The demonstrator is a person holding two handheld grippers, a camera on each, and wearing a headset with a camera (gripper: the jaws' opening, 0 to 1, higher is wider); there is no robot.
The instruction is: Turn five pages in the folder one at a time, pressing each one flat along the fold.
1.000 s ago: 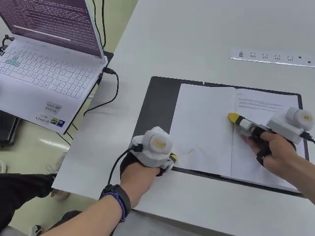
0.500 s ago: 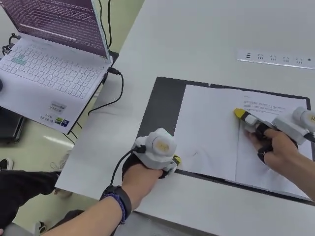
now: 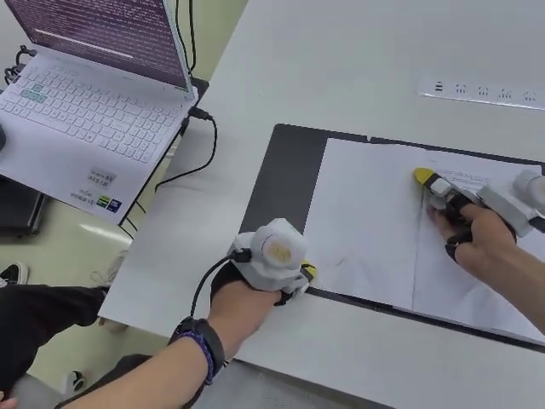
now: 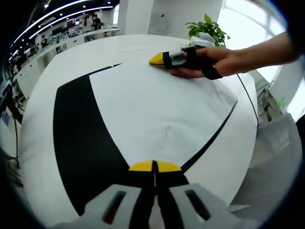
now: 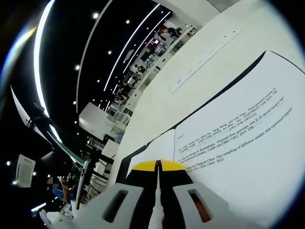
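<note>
plainly, in the head view the folder (image 3: 285,179) lies open on the white table (image 3: 341,68), with a laptop (image 3: 94,94) at 10 o'clock and a power strip (image 3: 481,91) at 1 o'clock. a blank turned sheet (image 3: 366,221) lies flat to the left of the fold (image 3: 417,256), and a printed page (image 3: 447,294) lies to its right. the left gripper (image 3: 306,272) pins the sheet's 7 o'clock corner. the right gripper (image 3: 423,176) rests on the fold near its 12 o'clock end.

in the left gripper view the jaws meet tip to tip, gripping nothing, and press down on the sheet's near edge. the other gripper lies at 12 o'clock.

in the right gripper view the jaws are likewise closed and empty, with printed lines running off toward 3 o'clock.

at least 1 page looks turned, with its pressing seemingly at 1 end of the fold. how many of the 5 are done cannot be told.
</note>
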